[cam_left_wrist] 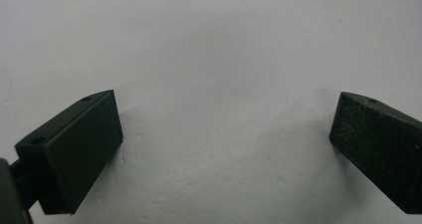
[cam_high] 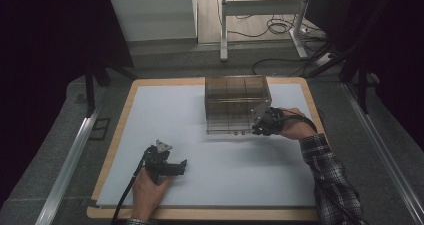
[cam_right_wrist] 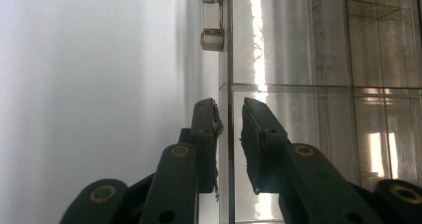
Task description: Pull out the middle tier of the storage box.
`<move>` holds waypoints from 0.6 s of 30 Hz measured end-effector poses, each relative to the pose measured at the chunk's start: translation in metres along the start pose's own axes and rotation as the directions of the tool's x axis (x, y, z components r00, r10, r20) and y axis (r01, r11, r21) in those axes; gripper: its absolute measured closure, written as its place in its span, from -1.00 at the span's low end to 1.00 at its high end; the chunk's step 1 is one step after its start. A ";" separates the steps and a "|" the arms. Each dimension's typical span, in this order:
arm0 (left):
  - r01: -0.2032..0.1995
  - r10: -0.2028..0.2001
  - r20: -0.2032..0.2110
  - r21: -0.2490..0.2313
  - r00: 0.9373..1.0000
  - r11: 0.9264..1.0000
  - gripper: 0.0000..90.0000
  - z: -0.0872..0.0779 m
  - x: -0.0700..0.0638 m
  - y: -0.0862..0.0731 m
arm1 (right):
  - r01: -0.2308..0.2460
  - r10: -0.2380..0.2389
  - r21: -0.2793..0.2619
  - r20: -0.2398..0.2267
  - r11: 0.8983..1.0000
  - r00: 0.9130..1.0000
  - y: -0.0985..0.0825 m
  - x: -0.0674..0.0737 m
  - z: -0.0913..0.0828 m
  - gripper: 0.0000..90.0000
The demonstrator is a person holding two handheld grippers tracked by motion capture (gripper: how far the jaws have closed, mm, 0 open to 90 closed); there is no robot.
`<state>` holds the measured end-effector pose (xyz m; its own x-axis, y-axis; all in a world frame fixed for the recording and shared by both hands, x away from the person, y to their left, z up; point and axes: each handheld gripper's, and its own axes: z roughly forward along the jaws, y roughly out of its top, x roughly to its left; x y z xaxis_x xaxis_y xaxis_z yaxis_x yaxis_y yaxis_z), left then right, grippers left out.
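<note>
smoky transparent plastic box with inner dividers (cam_high: 236, 104) sits at the far middle of the white mat (cam_high: 215, 180), tipped up on one edge. the right gripper (cam_high: 260, 127) has its jaws narrowed on either side of the box's thin wall (cam_right_wrist: 230, 149), apparently pinching it. the left gripper (cam_high: 176, 168) rests low on the mat near the front, jaws wide apart with nothing between them.

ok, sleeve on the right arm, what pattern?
Dark plaid sleeve, black with pale checks. Best in the high view.
</note>
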<state>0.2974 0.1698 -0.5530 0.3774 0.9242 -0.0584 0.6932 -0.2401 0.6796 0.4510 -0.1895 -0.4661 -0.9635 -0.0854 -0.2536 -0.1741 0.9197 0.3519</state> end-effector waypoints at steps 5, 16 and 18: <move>0.000 0.000 0.000 0.000 1.000 1.000 -1.00 0.000 0.000 0.000 | 0.000 0.000 -0.003 0.008 1.000 1.000 0.000 0.001 -0.001 0.58; 0.000 0.000 0.000 0.000 1.000 1.000 -1.00 0.000 0.000 0.000 | -0.009 0.009 -0.014 0.029 1.000 1.000 0.002 0.007 -0.002 0.37; 0.000 0.000 0.000 0.000 1.000 1.000 -1.00 0.000 0.000 0.000 | -0.015 0.016 -0.017 0.034 1.000 0.999 0.002 0.008 -0.002 0.34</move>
<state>0.2974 0.1698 -0.5530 0.3771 0.9243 -0.0585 0.6933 -0.2399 0.6796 0.4421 -0.1894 -0.4653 -0.9587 -0.0577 -0.2784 -0.1628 0.9142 0.3711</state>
